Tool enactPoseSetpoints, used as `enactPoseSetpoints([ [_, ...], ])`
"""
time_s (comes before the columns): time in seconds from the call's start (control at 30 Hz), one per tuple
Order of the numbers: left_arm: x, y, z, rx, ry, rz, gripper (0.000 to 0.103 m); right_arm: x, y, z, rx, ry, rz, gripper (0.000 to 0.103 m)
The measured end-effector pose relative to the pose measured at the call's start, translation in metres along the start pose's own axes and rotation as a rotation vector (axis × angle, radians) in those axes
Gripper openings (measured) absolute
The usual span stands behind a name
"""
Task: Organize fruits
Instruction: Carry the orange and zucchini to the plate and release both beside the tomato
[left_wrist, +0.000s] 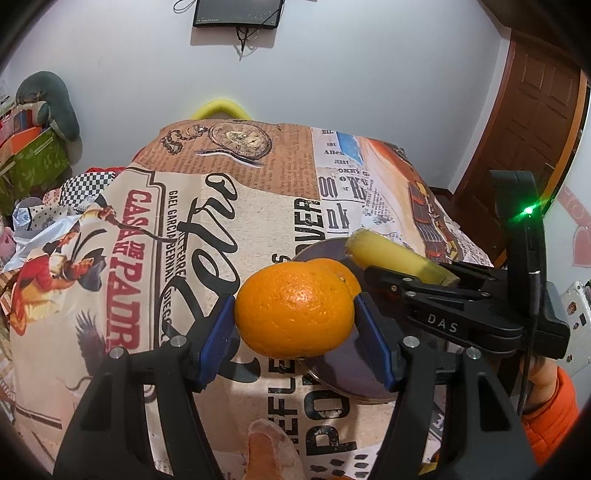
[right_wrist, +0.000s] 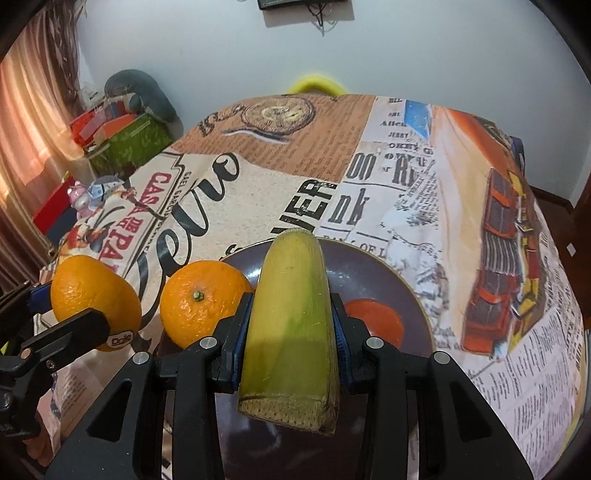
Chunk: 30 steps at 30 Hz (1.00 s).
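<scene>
the left claw (left_wrist: 295, 314) grips a round, bright orange (left_wrist: 293, 310) with dimpled skin between its blue pads, above the tabletop (left_wrist: 221, 229) beside a dark plate (right_wrist: 369, 266). the right claw (right_wrist: 291, 332) clamps a yellow-green banana piece (right_wrist: 291, 314), cut flat at its near end, over that plate. a second orange (right_wrist: 203, 302), green stem up, sits at the plate's left edge.
</scene>
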<state>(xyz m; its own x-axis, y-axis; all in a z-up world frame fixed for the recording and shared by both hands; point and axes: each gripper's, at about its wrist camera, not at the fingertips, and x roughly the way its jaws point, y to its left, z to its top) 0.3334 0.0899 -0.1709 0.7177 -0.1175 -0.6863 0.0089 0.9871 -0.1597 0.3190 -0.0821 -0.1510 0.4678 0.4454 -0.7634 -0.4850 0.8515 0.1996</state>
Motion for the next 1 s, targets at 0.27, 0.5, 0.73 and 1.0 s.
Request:
enactPoseSetpoints([
  [0.27,0.003,-0.001,-0.003,-0.005,0.019,-0.006,0.065,0.001,0.002,0.003,-0.024,0.010,-0.003,0.036],
  [0.5,0.002,-0.021,-0.012,0.037,0.048,-0.025,0.065,-0.025,-0.003,-0.001,-0.011,-0.029,0.003,0.038],
  [0.73,0.014,-0.042,-0.020,0.079,0.089,-0.032,0.065,-0.054,-0.012,-0.016,-0.007,-0.095,-0.040,0.046],
  [1.0,0.027,-0.051,-0.012,0.098,0.064,-0.014,0.065,-0.068,-0.023,-0.032,-0.005,-0.107,-0.067,0.046],
])
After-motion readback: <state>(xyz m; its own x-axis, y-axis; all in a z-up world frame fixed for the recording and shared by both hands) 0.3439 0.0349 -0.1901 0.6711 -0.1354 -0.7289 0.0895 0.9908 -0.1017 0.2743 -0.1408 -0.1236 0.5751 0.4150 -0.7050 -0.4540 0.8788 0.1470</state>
